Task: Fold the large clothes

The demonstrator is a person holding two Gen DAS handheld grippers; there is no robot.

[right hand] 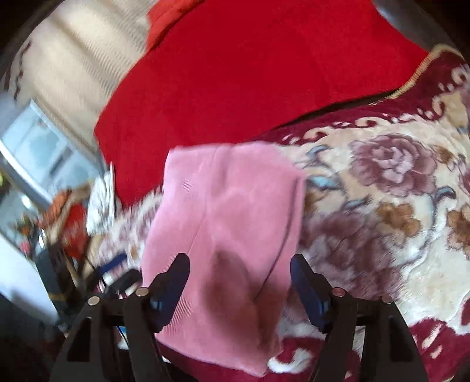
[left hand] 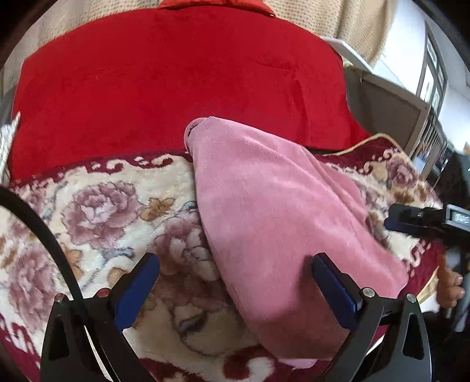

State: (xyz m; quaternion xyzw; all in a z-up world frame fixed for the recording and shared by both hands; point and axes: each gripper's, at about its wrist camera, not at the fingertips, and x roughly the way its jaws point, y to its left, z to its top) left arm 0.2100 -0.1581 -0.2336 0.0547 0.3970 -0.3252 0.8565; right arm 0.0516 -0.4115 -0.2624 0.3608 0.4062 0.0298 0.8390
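Note:
A pink garment (left hand: 279,202) lies folded in a long strip on a floral blanket (left hand: 97,211). Its far end reaches a red cushion. My left gripper (left hand: 235,282) is open, just above the garment's near left edge, holding nothing. In the right wrist view the pink garment (right hand: 229,223) lies straight ahead, blurred. My right gripper (right hand: 239,279) is open over its near end, holding nothing. The right gripper also shows in the left wrist view (left hand: 423,220) at the right edge, beside the garment.
A large red cushion (left hand: 176,82) lies behind the garment on the blanket. Beige curtains (left hand: 352,20) and a white-framed window (left hand: 390,97) stand beyond. Cluttered items (right hand: 64,223) sit left of the bed in the right wrist view.

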